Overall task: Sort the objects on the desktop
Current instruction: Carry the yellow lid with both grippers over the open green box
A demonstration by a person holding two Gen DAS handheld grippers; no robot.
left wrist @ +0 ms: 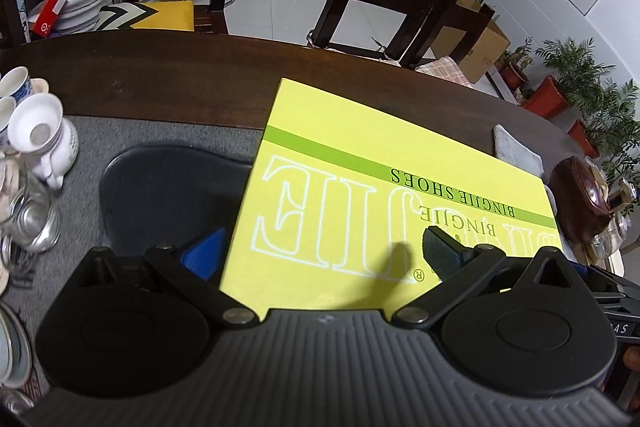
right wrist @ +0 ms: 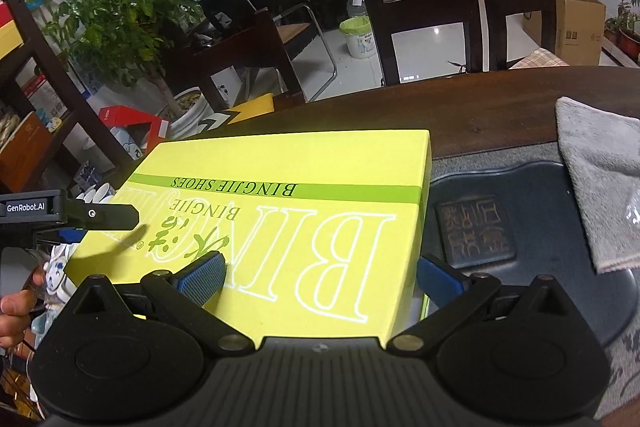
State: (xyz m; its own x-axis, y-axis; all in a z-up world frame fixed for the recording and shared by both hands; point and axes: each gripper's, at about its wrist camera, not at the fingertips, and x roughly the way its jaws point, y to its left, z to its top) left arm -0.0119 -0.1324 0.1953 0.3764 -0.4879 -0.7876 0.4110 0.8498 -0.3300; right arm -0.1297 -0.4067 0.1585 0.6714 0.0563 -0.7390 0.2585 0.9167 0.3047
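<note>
Evidently the yellow shoebox lid [right wrist: 280,219] sits on the surface over the dark tray [right wrist: 520,227], each open gripper, left [left wrist: 324,247] and right [right wrist: 320,275], straddling a near corner; I judge it light, stiff, slick cardboard, best pinched at the rim.

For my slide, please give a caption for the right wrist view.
Right gripper, jaws open, straddles the corner of a yellow-green shoe box on the dark table.
</note>
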